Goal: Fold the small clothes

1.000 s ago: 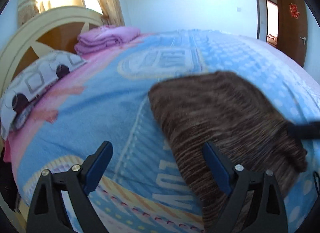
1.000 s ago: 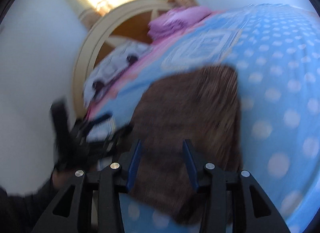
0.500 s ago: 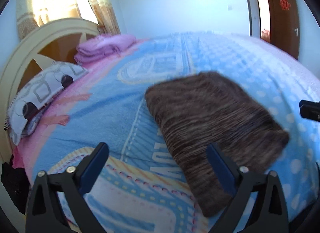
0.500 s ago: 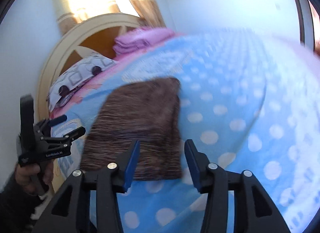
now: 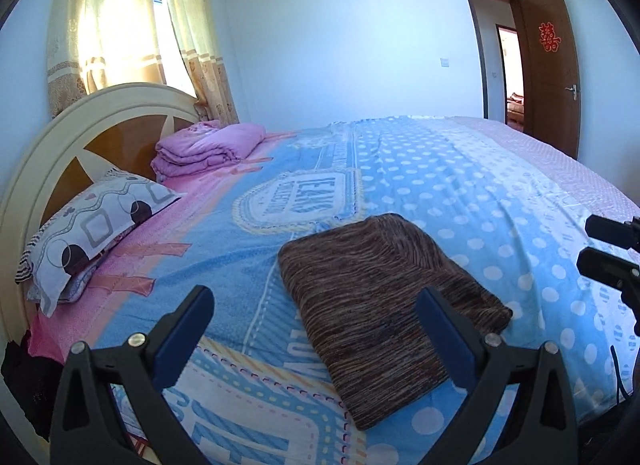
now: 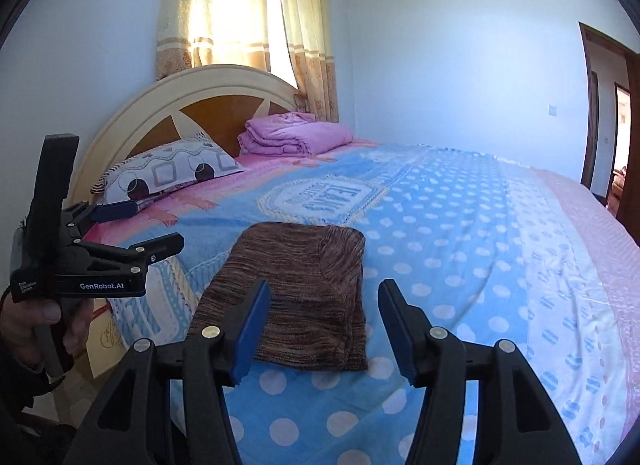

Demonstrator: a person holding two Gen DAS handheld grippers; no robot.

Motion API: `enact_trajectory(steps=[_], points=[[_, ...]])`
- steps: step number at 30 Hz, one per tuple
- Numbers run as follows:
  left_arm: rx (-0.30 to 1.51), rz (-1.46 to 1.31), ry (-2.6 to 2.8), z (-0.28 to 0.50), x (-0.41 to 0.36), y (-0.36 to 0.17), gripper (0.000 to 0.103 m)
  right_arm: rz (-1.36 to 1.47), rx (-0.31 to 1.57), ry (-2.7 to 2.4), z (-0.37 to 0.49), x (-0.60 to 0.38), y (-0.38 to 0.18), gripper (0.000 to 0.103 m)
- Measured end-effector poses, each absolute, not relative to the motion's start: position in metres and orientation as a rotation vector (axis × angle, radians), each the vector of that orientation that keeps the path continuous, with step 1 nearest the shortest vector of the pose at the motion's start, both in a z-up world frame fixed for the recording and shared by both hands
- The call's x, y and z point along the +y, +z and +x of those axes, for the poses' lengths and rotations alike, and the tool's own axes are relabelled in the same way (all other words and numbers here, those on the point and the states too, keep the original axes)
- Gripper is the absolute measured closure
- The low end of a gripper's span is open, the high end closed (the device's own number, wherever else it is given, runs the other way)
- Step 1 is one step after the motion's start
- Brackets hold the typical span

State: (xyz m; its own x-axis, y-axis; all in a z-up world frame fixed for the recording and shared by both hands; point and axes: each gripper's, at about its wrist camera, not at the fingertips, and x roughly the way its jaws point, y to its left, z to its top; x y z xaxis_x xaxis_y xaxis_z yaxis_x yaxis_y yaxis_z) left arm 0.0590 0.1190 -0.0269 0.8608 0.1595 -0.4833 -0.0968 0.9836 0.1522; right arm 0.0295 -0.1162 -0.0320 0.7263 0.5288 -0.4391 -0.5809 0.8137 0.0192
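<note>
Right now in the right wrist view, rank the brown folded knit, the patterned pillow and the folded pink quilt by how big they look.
1. Brown folded knit, clearly largest, though nearest the camera.
2. Patterned pillow and folded pink quilt look alike; both lie farther off, so I won't rank them.

Black hand-held gripper [image 6: 322,329], blue pads [image 6: 252,325], silver screws

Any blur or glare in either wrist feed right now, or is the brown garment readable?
Left wrist view: sharp, brown garment readable; window curtains blown out by backlight; fisheye bends the bed. Right wrist view: also sharp, same curtain glare, dark vignette at the corners.
</note>
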Motion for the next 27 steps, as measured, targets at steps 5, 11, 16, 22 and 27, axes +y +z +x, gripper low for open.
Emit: enact_trajectory(steps=[5, 11, 16, 22, 27], points=[[0.534, 0.119, 0.138, 0.0612, 0.1183, -0.0307, 0.0, -0.126, 0.456, 0.615, 0.0294, -0.1153, -0.0344, 0.045], [0.552, 0.106, 0.134, 0.0628, 0.1188, -0.0349, 0.0, -0.125, 0.457, 0.615, 0.029, -0.1164, -0.0353, 0.045], [0.55, 0.105, 0.133, 0.0627, 0.1195, -0.0345, 0.0, -0.127, 0.45, 0.611, 0.0278, -0.1169, -0.035, 0.045], [0.554, 0.107, 0.133, 0.0631, 0.1197, -0.0351, 0.0, -0.131, 0.453, 0.611, 0.0273, -0.1166, -0.0349, 0.045], [0.554, 0.105, 0.133, 0.0626, 0.1195, -0.0352, 0.0, -0.139, 0.451, 0.609, 0.0272, -0.1163, -0.0347, 0.045]])
